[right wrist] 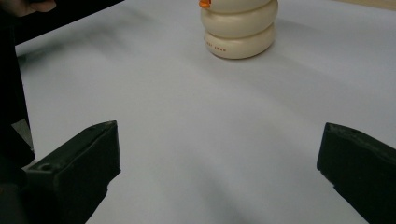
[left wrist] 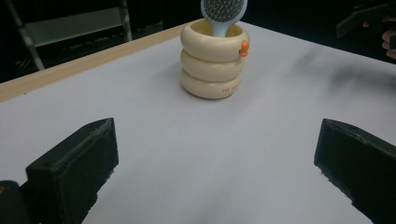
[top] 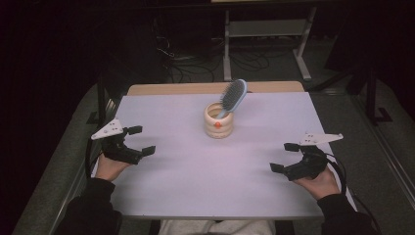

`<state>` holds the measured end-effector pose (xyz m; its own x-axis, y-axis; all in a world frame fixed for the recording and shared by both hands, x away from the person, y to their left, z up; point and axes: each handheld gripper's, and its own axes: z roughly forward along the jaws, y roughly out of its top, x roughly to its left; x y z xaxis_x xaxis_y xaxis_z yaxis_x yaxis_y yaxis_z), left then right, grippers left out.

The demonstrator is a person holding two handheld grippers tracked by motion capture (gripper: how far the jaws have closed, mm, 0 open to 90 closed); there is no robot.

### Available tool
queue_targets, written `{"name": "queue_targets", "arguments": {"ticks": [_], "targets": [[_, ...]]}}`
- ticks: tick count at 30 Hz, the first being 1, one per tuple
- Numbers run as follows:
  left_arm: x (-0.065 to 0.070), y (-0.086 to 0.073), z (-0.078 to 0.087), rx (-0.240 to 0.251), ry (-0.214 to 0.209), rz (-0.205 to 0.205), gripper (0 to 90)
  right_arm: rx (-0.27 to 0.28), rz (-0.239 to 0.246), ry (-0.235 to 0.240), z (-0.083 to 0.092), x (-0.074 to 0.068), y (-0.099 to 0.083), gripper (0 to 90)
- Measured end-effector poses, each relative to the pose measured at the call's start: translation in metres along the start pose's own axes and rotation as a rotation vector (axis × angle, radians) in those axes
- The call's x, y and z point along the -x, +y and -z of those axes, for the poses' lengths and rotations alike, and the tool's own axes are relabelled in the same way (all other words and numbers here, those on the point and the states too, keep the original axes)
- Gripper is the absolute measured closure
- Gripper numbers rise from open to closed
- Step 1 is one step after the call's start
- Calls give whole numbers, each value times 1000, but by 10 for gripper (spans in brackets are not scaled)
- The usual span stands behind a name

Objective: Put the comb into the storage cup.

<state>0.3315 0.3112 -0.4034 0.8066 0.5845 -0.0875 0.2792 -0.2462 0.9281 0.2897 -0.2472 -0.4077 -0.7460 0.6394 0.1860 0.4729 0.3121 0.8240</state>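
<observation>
A cream, ring-stacked ceramic holder (top: 218,120) stands mid-table on the pale lilac tabletop (top: 195,171), a light blue plastic hairbrush (top: 233,96) leaning in it, bristle head up. The left gripper (top: 140,139) and right gripper (top: 284,157) rest low near the front corners, angled inward, jaws spread wide and empty. The holder's small orange detail is probably a beak.

We hold our left gripper (top: 138,139) at the frame's lower left and our right gripper (top: 284,157) at the lower right, both with jaws spread wide, our hands cupped beneath them.
</observation>
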Motion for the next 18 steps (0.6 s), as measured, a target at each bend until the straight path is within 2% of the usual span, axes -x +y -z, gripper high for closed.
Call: {"name": "queue_targets", "arguments": {"ticks": [4, 10, 15, 18], "targets": [[1, -7, 10, 23, 18, 10, 0, 1, -5, -1, 0, 0, 0, 0], [3, -19, 21, 19, 52, 10, 0, 3, -8, 1, 1, -1, -1, 0], [5, -28, 28, 39, 72, 39, 0, 10, -17, 1, 2, 0, -1, 0], [6, -30, 35, 72, 82, 59, 0, 21, -23, -1, 4, 1, -1, 0]]}}
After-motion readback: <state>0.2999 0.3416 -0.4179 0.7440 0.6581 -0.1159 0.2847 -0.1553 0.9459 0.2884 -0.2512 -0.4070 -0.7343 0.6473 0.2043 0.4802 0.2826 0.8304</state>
